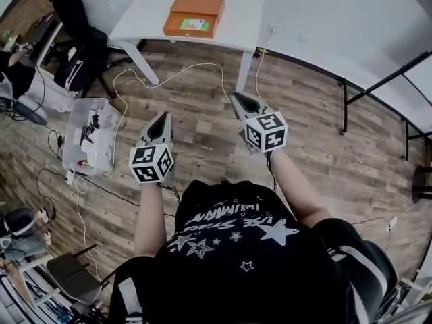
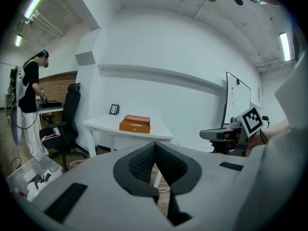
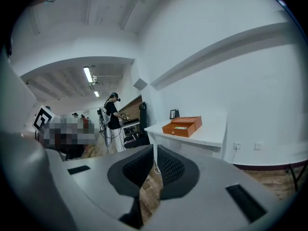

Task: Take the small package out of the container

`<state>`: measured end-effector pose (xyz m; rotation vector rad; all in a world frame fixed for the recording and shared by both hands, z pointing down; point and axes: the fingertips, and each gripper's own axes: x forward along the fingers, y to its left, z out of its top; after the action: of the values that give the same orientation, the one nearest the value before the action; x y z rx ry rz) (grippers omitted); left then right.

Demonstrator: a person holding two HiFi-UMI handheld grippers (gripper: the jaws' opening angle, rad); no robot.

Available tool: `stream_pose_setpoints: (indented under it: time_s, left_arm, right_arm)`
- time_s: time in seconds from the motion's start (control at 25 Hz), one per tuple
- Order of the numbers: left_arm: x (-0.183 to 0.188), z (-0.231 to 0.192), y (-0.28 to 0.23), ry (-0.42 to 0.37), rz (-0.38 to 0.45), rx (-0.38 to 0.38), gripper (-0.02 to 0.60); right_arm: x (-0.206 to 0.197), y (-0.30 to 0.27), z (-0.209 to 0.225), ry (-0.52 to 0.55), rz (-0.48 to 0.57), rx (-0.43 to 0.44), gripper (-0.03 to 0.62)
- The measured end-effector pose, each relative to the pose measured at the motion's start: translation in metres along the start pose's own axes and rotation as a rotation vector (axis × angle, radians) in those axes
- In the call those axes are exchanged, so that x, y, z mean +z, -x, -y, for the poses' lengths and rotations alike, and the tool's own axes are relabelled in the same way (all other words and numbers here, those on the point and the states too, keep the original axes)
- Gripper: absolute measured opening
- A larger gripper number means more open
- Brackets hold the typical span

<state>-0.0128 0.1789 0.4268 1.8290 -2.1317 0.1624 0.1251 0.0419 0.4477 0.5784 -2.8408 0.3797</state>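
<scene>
An orange box point(image 1: 194, 16) with a white and green label lies on the white table point(image 1: 236, 5) at the top of the head view. It also shows far ahead in the left gripper view point(image 2: 135, 123) and the right gripper view point(image 3: 182, 126). No small package can be made out. My left gripper point(image 1: 162, 117) and right gripper point(image 1: 237, 98) hang over the wooden floor, well short of the table, and point toward it. The jaws of the left gripper point(image 2: 154, 146) meet with nothing between them. The right gripper point(image 3: 155, 148) is shut and empty too.
A clear plastic bin point(image 1: 91, 133) with small items stands on the floor to my left, among white cables point(image 1: 169, 79). A black office chair point(image 1: 77, 19) stands left of the table. A person point(image 2: 30, 105) works at a far desk. Black table legs point(image 1: 378, 83) stand at the right.
</scene>
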Motion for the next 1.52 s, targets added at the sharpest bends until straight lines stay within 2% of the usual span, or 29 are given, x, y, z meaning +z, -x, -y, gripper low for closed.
stream_pose_setpoints:
  time_s: [0.28,0.56,0.96,1.2,1.52]
  left_arm:
    - [0.017,-0.013,-0.044,0.000,-0.011,0.010,0.018]
    - [0.024,-0.046,-0.098,0.002,-0.015,-0.006,0.018]
    - [0.068,-0.115,-0.224,-0.013,-0.017,-0.096,0.018]
    - [0.105,-0.158,-0.317,-0.042,-0.058,-0.165,0.018]
    - [0.142,-0.193,-0.407,-0.090,-0.092,-0.274,0.018]
  right_arm:
    - [0.011,-0.034,0.035,-0.027,-0.007,0.006,0.057]
    - [0.008,-0.077,0.065,-0.037,-0.030,-0.019,0.057]
    - [0.047,-0.189,0.126,-0.044,-0.028,-0.094,0.057]
    - [0.072,-0.263,0.172,-0.089,-0.045,-0.153,0.057]
    - [0.098,-0.332,0.218,-0.141,-0.071,-0.237,0.057]
